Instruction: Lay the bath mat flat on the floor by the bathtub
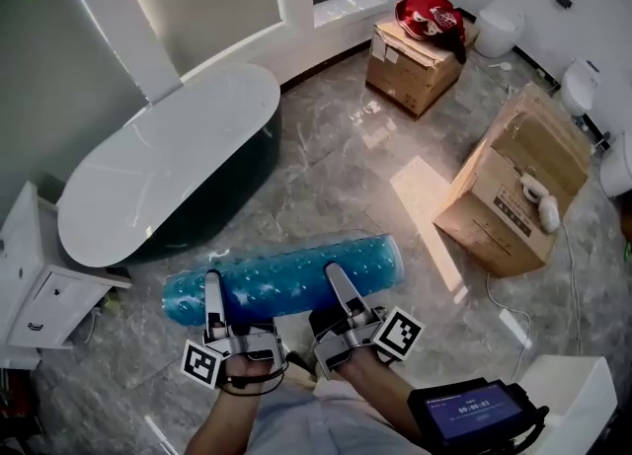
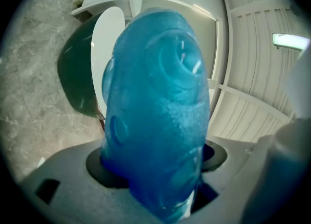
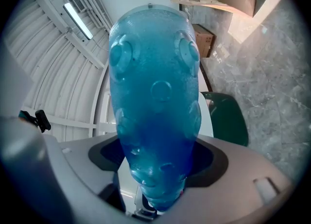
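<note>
Bath mat (image 1: 296, 275), blue and studded with round cups, is rolled into a tube and lies from 9 to 3 o'clock across the lower middle of the head view. From that steep angle it is hard to tell whether it hangs clear of the floor (image 1: 346, 177). The left gripper (image 1: 211, 285) is clamped on the mat near its 9 o'clock end and the right gripper (image 1: 336, 280) nearer its middle. In both gripper views the roll fills the gap between the jaws and hides the pads. The bathtub (image 1: 168, 172) stands near the mat at 10 o'clock. A white cabinet (image 1: 44, 285) at 9 o'clock is cut off by the frame edge. Two cardboard boxes (image 1: 513, 182) sit at 1 and 3 o'clock, well apart from the mat.
</note>
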Action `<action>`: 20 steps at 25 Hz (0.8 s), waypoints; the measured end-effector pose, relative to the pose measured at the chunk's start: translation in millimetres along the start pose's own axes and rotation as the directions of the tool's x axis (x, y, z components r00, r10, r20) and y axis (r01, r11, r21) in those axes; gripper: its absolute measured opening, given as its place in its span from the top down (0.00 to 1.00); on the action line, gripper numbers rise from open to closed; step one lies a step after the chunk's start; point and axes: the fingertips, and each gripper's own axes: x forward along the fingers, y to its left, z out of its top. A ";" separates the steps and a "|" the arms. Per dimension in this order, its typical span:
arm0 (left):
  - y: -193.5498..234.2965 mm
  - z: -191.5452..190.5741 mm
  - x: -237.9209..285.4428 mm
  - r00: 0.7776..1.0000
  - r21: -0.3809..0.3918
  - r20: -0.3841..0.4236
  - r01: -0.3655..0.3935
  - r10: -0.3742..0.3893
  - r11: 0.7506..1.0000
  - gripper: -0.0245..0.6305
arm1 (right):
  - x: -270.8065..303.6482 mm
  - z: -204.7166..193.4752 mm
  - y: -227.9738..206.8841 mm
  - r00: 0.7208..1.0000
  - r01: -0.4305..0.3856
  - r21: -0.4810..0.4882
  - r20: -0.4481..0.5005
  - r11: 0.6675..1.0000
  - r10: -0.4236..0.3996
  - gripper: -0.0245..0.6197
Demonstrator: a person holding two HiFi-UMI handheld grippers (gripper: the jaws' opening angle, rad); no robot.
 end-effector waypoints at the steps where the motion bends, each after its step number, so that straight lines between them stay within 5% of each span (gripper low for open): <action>1: -3.7 -3.4 10.4 1.000 -0.001 -0.011 0.007 -0.007 1.000 0.42 | 5.6 6.5 5.0 1.000 -0.007 -0.005 0.011 1.000 0.007 0.41; 10: -11.5 -42.4 92.0 0.989 -0.003 -0.145 0.041 -0.041 0.999 0.42 | 37.7 63.6 21.7 0.989 -0.064 -0.017 0.130 0.998 0.066 0.41; 20: 58.5 -36.8 200.4 0.948 -0.060 -0.317 -0.035 0.014 0.998 0.42 | 108.0 98.4 -30.2 0.950 -0.006 -0.033 0.312 0.999 0.016 0.41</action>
